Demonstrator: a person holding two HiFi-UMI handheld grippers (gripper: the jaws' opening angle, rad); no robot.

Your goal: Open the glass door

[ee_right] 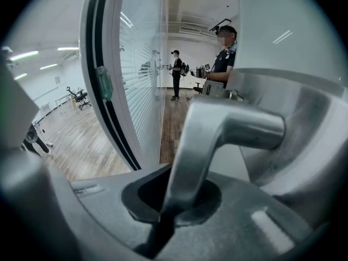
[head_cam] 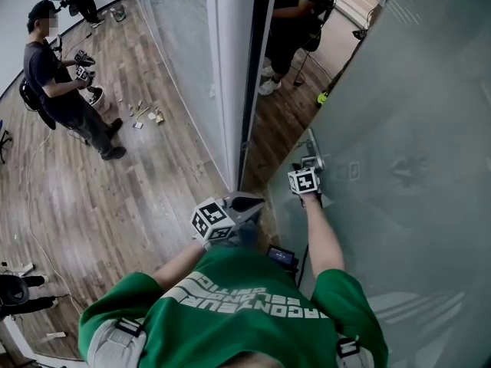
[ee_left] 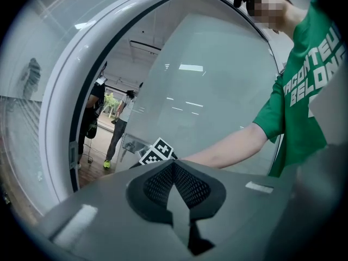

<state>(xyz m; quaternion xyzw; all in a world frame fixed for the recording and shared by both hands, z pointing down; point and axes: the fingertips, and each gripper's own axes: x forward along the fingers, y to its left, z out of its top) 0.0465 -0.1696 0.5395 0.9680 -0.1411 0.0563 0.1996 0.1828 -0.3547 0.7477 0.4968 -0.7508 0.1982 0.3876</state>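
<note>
— Right gripper [ee_right: 174, 203]: what do you have?
— I have its jaws clamped on the metal lever handle [ee_right: 231, 129] of the glass door [head_cam: 406, 121], with the frosted pane just ahead.
— And the left gripper [ee_left: 175, 194]?
— Jaws together on nothing, beside the white door frame [head_cam: 230, 75].

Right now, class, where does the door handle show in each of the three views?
Head view: door handle right of centre, on the glass door.
Left gripper view: small, lower left of centre.
Right gripper view: large, central, clamped by the right gripper.
Shared landmark: white door frame.
</note>
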